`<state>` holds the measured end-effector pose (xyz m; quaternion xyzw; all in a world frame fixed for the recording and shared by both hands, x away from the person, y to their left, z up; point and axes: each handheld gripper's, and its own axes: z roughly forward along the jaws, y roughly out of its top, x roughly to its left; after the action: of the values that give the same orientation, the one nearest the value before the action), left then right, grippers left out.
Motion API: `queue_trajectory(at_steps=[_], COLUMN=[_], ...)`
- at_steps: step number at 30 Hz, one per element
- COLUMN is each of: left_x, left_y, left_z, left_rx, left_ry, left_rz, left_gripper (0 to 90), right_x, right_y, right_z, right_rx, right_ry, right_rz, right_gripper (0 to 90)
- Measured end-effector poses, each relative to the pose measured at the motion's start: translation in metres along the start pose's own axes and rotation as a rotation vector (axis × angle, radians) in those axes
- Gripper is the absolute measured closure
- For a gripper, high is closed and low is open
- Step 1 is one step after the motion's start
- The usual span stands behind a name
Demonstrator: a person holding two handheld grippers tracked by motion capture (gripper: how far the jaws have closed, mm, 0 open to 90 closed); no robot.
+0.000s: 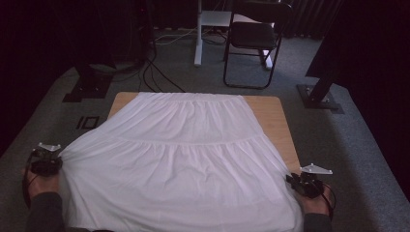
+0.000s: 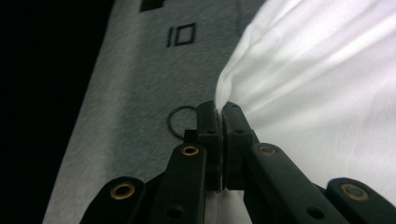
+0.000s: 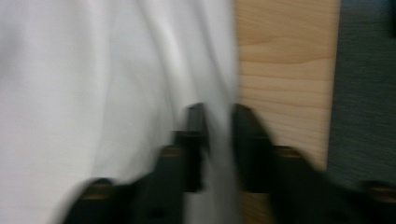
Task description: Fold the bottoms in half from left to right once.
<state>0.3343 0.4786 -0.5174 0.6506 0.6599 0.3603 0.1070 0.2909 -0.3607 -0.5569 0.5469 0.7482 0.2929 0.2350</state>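
At the near left corner of the surface (image 1: 278, 116), the left gripper (image 2: 220, 108) is clamped on the hem of the white tiered skirt (image 1: 179, 159), a pinch of cloth squeezed between its closed pads out past the surface's left edge, over grey carpet (image 2: 135, 93). At the near right corner, the right gripper (image 3: 218, 112) has the skirt's other hem corner between its jaws; the picture is blurred, but they are closed on the cloth. The skirt lies spread flat between both grippers, its gathered waistband at the far edge. Beyond stands a black chair (image 1: 254, 36).
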Motion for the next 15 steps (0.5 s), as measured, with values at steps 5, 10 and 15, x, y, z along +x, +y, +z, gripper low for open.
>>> queue_trajectory(at_steps=[5,10,15], left_x=[0.003,-0.017,-0.039], left_y=[0.005,0.003,0.007], left_z=[-0.007,-0.039,-0.071], left_rx=[-0.034,-0.167,-0.272], left_ry=[-0.016,-0.142,-0.269], left_rz=[-0.031,0.006,0.036], left_gripper=[88.5,88.2,88.2], right_x=[-0.005,-0.001,-0.002], right_y=[0.005,0.0,-0.002], right_z=[-0.01,-0.001,-0.002], right_rx=[-0.068,-0.048,-0.089], right_ry=[-0.058,-0.06,-0.051], right_rz=[0.038,0.028,0.057], right_gripper=[88.4,77.0,63.6])
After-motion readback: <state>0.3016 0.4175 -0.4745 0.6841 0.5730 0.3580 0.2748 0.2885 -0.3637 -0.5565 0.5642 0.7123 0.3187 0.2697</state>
